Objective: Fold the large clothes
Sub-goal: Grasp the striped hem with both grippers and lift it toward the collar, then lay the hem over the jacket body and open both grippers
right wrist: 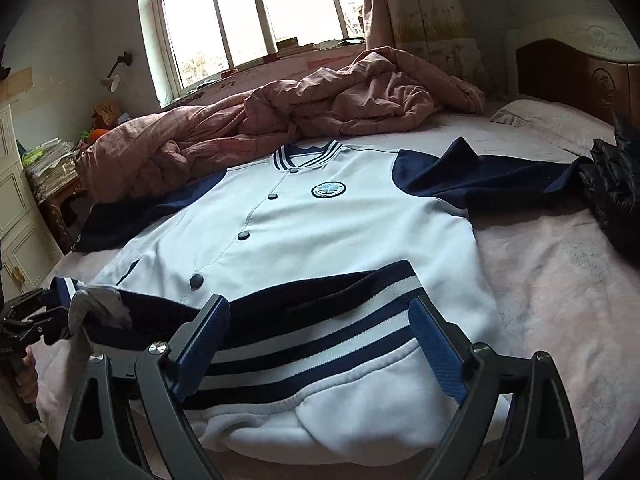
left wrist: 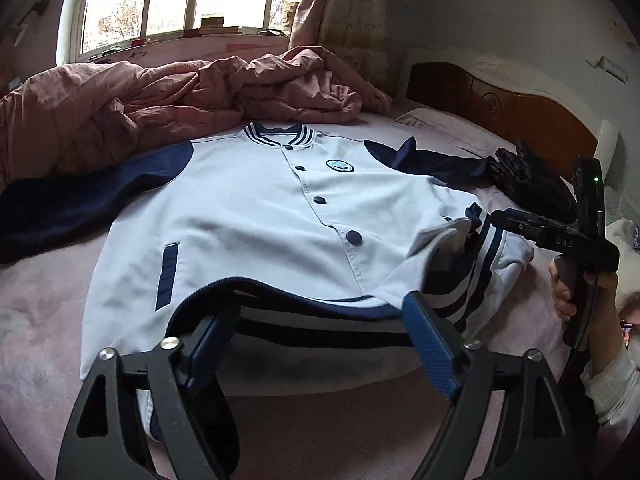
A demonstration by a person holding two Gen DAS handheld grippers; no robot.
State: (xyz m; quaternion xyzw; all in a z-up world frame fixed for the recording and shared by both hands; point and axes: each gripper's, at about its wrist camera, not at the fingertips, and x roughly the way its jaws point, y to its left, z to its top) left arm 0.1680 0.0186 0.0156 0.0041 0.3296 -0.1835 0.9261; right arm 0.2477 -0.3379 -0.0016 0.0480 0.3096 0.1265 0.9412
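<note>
My left tongs [left wrist: 320, 332] and right tongs [right wrist: 320, 340] both gape wide, gripping nothing, poised at the striped hem [right wrist: 312, 320] low in each frame. The jacket [right wrist: 304, 216] lies face up and buttoned on the bed [right wrist: 560, 280], collar toward the window, sleeves spread, probably ready for folding. The pink quilt [right wrist: 280, 120] crowds the collar; the black garment [right wrist: 612, 196] touches one cuff.
</note>
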